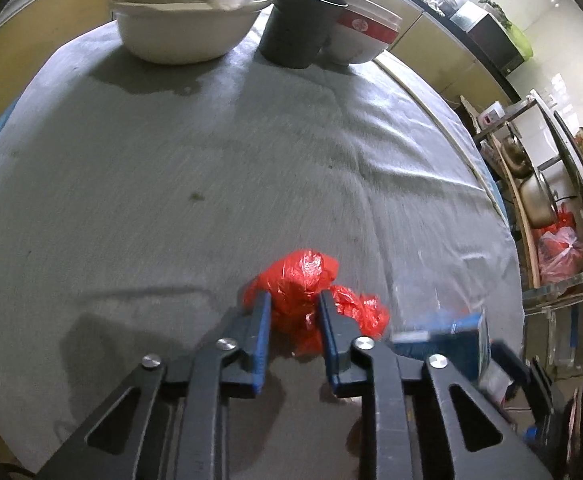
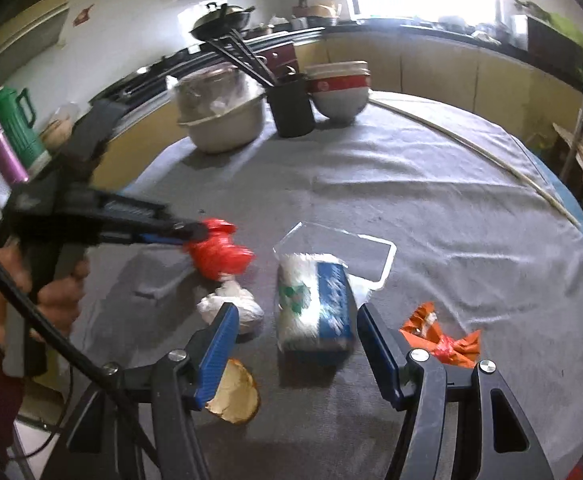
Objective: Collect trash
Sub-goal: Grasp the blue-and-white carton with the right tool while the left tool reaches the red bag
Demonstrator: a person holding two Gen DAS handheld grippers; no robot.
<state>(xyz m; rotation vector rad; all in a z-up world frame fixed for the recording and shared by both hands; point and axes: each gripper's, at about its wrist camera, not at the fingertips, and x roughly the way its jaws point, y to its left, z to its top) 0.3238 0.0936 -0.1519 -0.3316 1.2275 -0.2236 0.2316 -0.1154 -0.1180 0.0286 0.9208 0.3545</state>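
A crumpled red plastic bag [image 1: 299, 276] lies on the grey tablecloth [image 1: 211, 168]. My left gripper [image 1: 293, 306] is shut on it, with the blue pads pressing into both sides; the right wrist view shows the same grip on the bag [image 2: 219, 252] from the side. My right gripper [image 2: 297, 312] stands open over a blue and white tissue pack [image 2: 315, 304], which sits between the fingers without being squeezed. Around it lie a white paper wad [image 2: 231, 304], an orange wrapper [image 2: 439, 332] and a brown crust-like scrap [image 2: 237, 396].
A clear plastic lid [image 2: 343, 248] lies behind the tissue pack. At the far edge stand a beige basin [image 2: 223, 124], a black chopstick holder [image 2: 291, 108] and stacked bowls [image 2: 341, 92]. A person's hand [image 2: 51, 292] holds the left gripper's handle. Shelves with pots [image 1: 531, 184] stand on the right.
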